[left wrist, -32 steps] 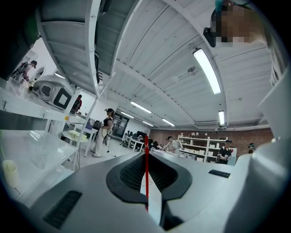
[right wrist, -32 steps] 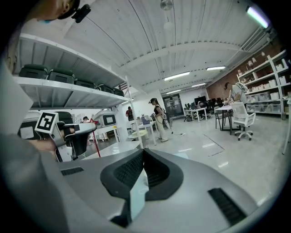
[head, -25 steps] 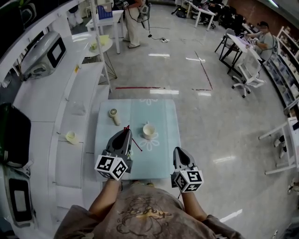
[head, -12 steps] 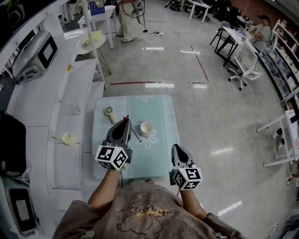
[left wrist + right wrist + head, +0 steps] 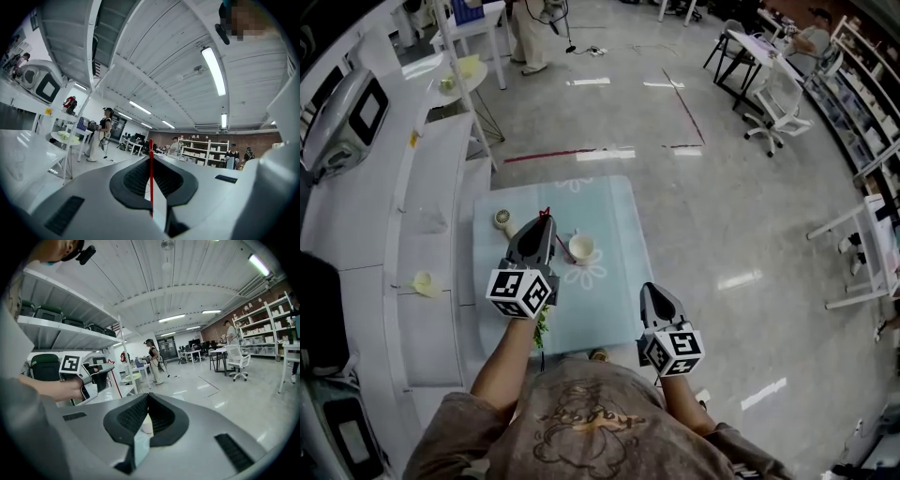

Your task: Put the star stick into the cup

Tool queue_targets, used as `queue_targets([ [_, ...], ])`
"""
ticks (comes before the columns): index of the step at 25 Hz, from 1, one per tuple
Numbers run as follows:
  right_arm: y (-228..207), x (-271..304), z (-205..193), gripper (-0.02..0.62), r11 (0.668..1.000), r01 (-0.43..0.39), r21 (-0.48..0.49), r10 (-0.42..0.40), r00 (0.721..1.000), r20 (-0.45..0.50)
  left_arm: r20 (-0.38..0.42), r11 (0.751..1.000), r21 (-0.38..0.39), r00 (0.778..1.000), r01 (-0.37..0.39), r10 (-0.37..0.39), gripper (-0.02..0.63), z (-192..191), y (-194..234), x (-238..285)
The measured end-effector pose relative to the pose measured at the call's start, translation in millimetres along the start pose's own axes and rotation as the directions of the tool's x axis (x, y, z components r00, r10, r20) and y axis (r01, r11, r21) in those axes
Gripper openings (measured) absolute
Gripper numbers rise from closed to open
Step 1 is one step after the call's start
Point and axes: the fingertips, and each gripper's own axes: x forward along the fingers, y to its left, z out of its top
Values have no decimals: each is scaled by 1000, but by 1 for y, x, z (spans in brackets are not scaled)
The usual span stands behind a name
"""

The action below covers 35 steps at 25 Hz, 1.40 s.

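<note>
Setting: open workroom with a glossy grey floor and white counters along the left; one small table (image 5: 619, 309) under a pale blue cloth stands in front of the person.

Item 1, cup (image 5: 580, 247): white, upright, empty as far as can be seen. It sits a little right of the table's middle, in the half toward the far edge.

Item 2, star stick (image 5: 565, 250): thin and red, pinched between the jaws of the left tongs (image 5: 542, 223), which stand nearly closed on it. Its long axis runs across the jaws. The star end rises past the tips on the far side; the bare end slants down and right, stopping near the cup's left side, outside the rim.

Item 3, right tongs (image 5: 649, 292): jaws together, nothing between them, over the table's near right part and well apart from the cup.

Item 4, small hand fan (image 5: 502, 219): lies near the far left corner, not involved.

Governing relation: the cup lies just right of the left tongs, which are the nearer pair. Judged need: bring the bare end over the rim and lower it in.
</note>
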Motion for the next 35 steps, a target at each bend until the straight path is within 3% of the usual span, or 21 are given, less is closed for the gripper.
queue_targets([
  [19, -35, -15, -9, 2, 993, 117, 36, -116, 993, -21, -83, 1000, -21, 996, 20, -21, 34, -56, 13, 73],
  [35, -45, -4, -29, 2, 985, 160, 61, -154, 984, -84, -182, 998, -62, 983, 0, -12, 34, -131, 39, 92],
])
